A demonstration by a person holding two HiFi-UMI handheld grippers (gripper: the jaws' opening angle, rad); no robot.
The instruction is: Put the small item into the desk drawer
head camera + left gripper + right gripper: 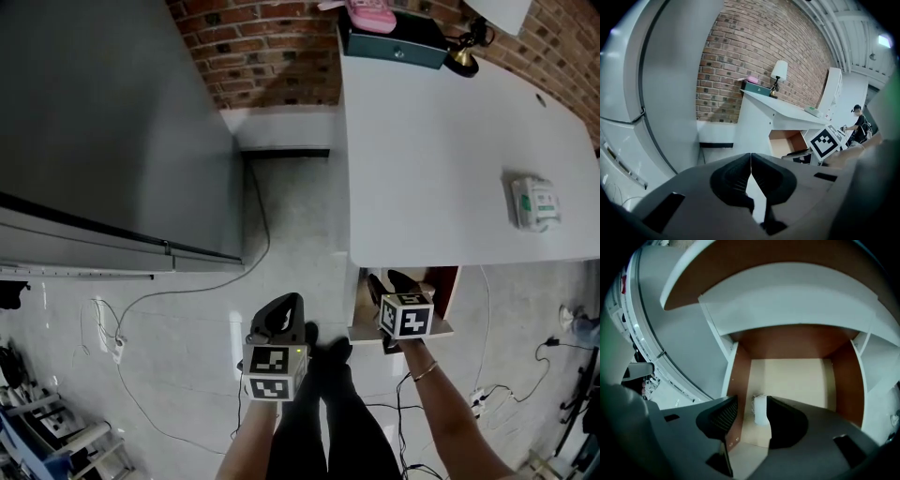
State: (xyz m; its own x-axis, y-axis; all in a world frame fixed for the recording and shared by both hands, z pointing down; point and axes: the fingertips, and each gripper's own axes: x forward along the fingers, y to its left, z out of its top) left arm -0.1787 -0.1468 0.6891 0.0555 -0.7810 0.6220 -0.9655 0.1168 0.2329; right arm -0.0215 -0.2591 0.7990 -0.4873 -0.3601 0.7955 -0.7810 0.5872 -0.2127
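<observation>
The desk drawer (pixel 444 291) stands open under the white desk (pixel 441 159). In the right gripper view a small white item (pixel 761 411) lies on the drawer's beige floor (pixel 797 378), near the left wall. My right gripper (pixel 751 402) hangs above it, open, with its pads off the item. In the head view the right gripper (pixel 387 279) is over the drawer's left part. My left gripper (pixel 284 305) sits to the left over the floor; its jaws (pixel 750 161) are shut with nothing between them. The drawer (pixel 785 140) also shows in the left gripper view.
On the desk lie a white packet (pixel 534 202), a dark green box (pixel 394 42) with a pink thing on top, and a small lamp (pixel 464 54). A big grey cabinet (pixel 112 122) stands at the left. Cables (pixel 258 234) run over the floor. A person (pixel 858 123) stands far off.
</observation>
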